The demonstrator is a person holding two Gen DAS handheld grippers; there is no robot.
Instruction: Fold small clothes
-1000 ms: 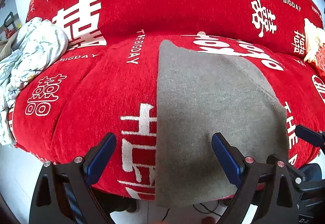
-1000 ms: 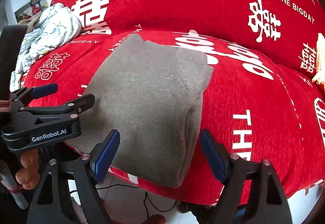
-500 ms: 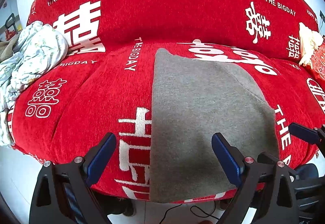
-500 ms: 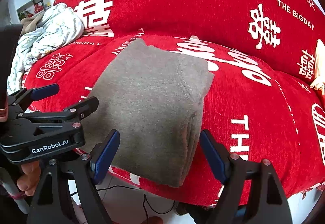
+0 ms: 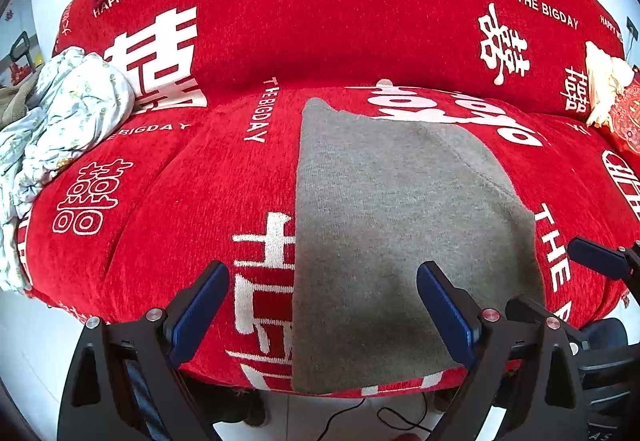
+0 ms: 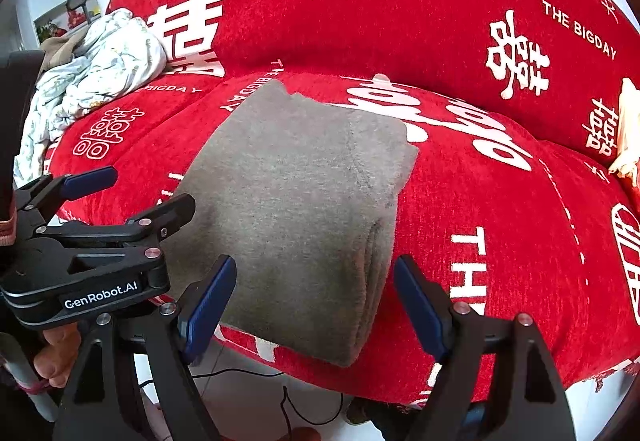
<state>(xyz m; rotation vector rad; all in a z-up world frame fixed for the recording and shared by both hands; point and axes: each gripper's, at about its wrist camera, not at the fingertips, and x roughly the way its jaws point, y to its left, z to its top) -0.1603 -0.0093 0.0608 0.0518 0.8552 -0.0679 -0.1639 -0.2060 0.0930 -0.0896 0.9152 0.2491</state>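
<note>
The grey garment [image 6: 296, 209] lies folded at the centre of both frames on the sofa seat [image 5: 168, 201], layered edges showing at its lower right in the right view. Judged step: fold nearly complete, awaiting a last fold or removal. Left tool [image 5: 324, 305] and right tool [image 6: 316, 301] stand wide, empty, above its near edge. Next move likely requires pinching that edge squarely. Unfolded pale laundry [image 5: 60, 117] sits upper left; white floor [image 6: 248, 393] below.
</note>
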